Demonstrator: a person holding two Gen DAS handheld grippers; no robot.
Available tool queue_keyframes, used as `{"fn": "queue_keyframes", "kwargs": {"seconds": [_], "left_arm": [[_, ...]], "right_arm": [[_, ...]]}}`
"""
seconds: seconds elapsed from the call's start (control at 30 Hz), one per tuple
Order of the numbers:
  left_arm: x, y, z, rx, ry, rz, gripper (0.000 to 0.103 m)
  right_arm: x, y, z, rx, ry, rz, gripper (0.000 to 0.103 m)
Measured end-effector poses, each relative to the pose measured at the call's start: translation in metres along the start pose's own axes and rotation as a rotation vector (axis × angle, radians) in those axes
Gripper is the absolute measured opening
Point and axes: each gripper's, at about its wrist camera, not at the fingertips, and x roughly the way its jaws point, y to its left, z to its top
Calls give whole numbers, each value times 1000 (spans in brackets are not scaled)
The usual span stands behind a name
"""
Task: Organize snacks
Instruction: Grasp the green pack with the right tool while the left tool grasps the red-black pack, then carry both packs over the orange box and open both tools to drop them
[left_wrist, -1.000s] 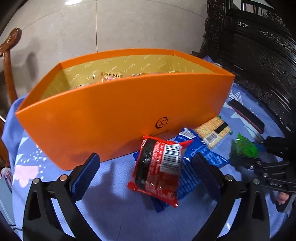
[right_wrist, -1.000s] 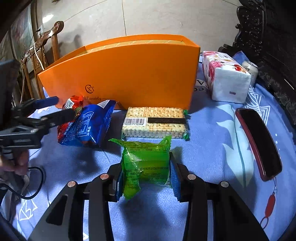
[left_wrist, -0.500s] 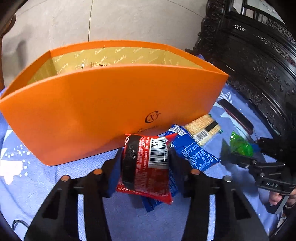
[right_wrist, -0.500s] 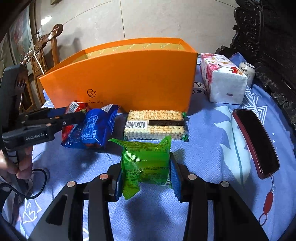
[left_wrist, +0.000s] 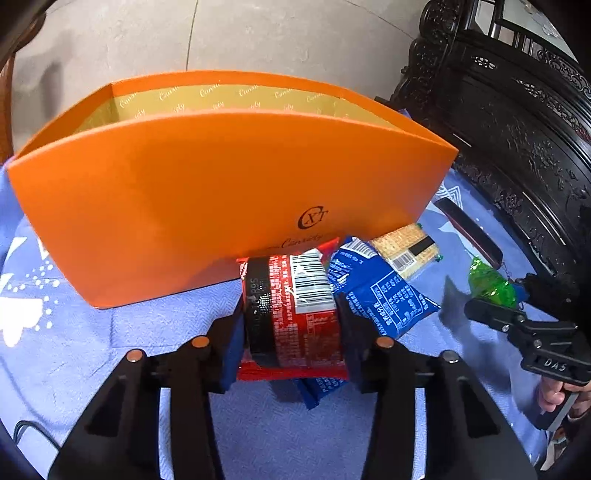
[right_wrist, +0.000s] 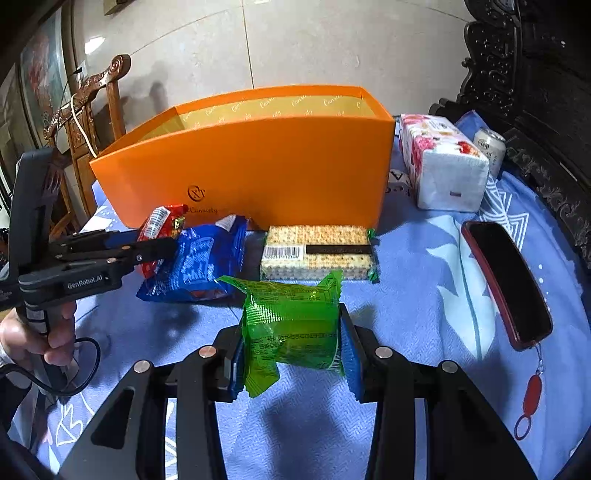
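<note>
Both grippers are loaded, left gripper (left_wrist: 291, 325) clamped on the red snack pack (left_wrist: 295, 314) and right gripper (right_wrist: 291, 339) squeezing the green packet (right_wrist: 291, 325), so I'd lift straight up, clear the orange box (right_wrist: 258, 166) front wall, then release inside.

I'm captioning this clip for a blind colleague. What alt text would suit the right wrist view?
The right gripper clamps a green snack packet over a blue tablecloth. Behind it lie a cracker pack and a blue snack bag before an open orange box. At left, the left gripper grips a red snack packet.
</note>
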Motion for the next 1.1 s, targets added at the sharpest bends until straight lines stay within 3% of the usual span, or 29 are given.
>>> {"fn": "queue_keyframes", "kwargs": {"seconds": [0.3, 0.47, 0.7, 1.0, 1.07, 1.1], "left_arm": [[-52, -9, 2, 2, -72, 48, 44], [-93, -9, 20, -7, -138, 80, 44], [-126, 6, 84, -26, -242, 140, 44], [-121, 22, 158, -22, -281, 232, 45], [-115, 28, 168, -40, -265, 278, 75], [-112, 31, 172, -63, -249, 322, 99]], "right_arm": [[-24, 10, 4, -16, -48, 10, 42], [-42, 24, 22, -29, -109, 44, 42], [-69, 37, 98, -56, -300, 55, 42], [-52, 37, 185, -60, -386, 59, 43], [-43, 39, 194, -61, -404, 49, 51], [-37, 39, 199, -51, -404, 28, 71]]}}
